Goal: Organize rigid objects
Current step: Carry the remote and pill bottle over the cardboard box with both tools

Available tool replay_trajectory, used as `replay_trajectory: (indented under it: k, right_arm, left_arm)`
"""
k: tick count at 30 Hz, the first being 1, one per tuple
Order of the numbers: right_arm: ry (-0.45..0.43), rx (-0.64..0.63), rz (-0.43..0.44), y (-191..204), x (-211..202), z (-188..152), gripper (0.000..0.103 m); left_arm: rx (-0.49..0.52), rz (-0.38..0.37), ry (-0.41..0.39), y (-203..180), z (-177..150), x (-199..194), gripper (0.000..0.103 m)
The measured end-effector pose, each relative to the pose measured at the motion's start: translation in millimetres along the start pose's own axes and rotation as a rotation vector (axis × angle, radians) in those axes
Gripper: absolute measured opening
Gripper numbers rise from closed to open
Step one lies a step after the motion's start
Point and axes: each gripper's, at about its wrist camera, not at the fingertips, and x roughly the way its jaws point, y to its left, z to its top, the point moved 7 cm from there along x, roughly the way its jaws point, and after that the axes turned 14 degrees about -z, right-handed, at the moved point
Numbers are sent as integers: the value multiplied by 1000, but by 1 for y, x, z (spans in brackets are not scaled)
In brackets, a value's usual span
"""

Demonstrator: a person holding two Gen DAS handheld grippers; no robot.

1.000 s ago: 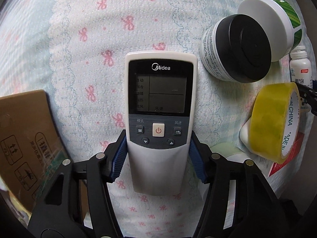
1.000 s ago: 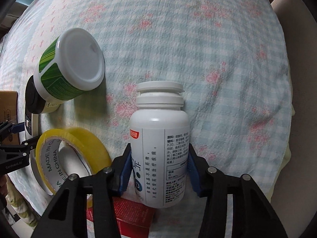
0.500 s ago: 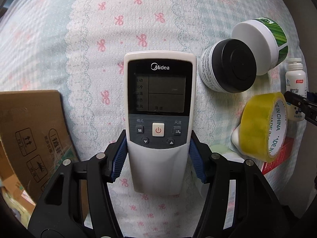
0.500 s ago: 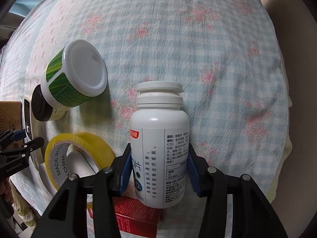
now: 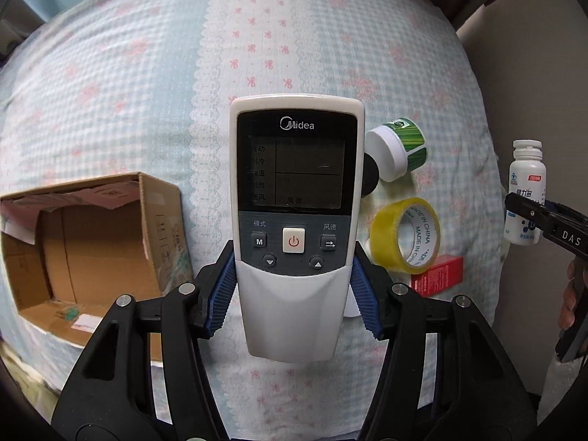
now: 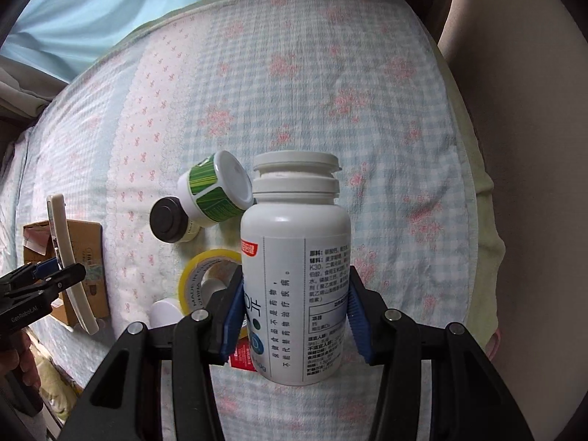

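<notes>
My left gripper is shut on a white Midea remote control and holds it well above the bed. My right gripper is shut on a white pill bottle, also lifted; the bottle shows in the left wrist view too. On the bedspread lie a green-labelled white jar, a black-lidded jar, a yellow tape roll and a red box. An open cardboard box sits at the left.
The bed is covered by a blue checked spread with pink flowers. A beige wall runs along its right edge. A small white cap lies near the tape roll. The bed's front edge is just below the grippers.
Both grippers have risen and pulled back with their objects, so the jars, tape and bed look smaller. The cardboard box's open inside has come into the left wrist view.
</notes>
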Motion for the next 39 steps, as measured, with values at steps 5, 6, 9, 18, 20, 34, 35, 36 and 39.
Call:
replay_trajectory:
  k: [5,6,9,18,20,34,35,36,39]
  right_arm:
    - [-61,-18,27,30,-52,-8,46]
    - [-69,-25,37,41,-60,-10,46]
    - [-95,-51,68,65,-84,-20,46]
    - [-131,-96,232,169,-143,-75,46]
    - [-142,-103,252,195,-153,-91,46]
    - [-95,98,270,345,-174,-127,46]
    - [-81,106,255,354,-172,-128,46]
    - [-67,120,250,361,-170,-128,46]
    - [-32,168,258,381,-161,-126,46]
  left_arm:
    - [2,-16,-66,5,-7,-54,54]
    - [-3,-17,-79,9,-12,-66,54]
    - [-21,1,-107,25,-26,-101,54]
    - [-42,93,-149,105,-60,-172,54]
    - [-36,97,-146,123,-64,-182,54]
    - [170,17,-12,229,-53,-206,54]
    - [191,17,6,236,-51,-204,54]
    - [209,14,27,242,-49,-200,54]
    - [265,22,79,260,-42,-183,54]
